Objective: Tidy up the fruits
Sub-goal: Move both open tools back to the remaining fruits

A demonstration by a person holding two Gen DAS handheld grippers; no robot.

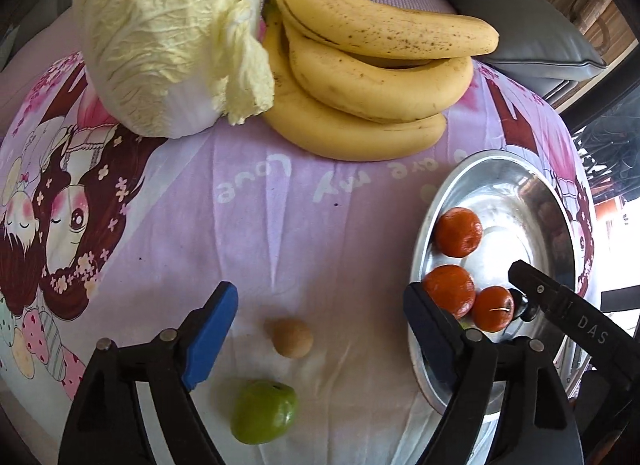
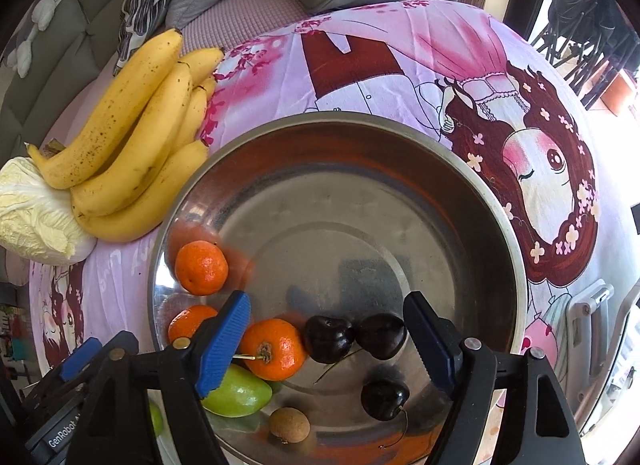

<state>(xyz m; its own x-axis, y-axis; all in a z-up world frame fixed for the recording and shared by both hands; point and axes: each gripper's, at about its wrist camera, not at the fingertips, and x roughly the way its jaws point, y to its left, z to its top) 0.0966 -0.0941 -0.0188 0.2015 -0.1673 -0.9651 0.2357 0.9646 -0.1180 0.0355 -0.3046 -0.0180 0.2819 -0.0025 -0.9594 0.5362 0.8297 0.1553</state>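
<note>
The left gripper (image 1: 320, 325) points steeply down over the tabletop, which is covered by a pink cartoon-print cloth (image 1: 320, 225). Its jaws stand wide apart and grip nothing. Between them on the cloth lies a small brown longan (image 1: 292, 338), clear of both pads, a little nearer the right-hand one than the left. Just toward 6 o'clock from it lies a green fruit (image 1: 264, 411), also untouched. At 12 o'clock in this view sit a bunch of bananas (image 1: 372, 65) and, touching it at 10 o'clock, a napa cabbage (image 1: 168, 37).

The steel bowl (image 2: 360, 137) sits at 3 o'clock from the left gripper. The right gripper (image 2: 328, 337) hangs over the bowl's near side, jaws likewise wide apart and empty. Between them lie one mandarin (image 2: 274, 349) beside the left-hand pad and two dark cherries (image 2: 326, 339) touching each other, the second cherry (image 2: 380, 336) just short of the right-hand pad. A third cherry (image 2: 385, 399) lies toward 5 o'clock, another longan (image 2: 289, 425) at 6 o'clock, and a green fruit in the bowl (image 2: 240, 393) partly under the left-hand pad. Two more mandarins (image 2: 201, 267) sit by the bowl's wall at 9 o'clock.
</note>
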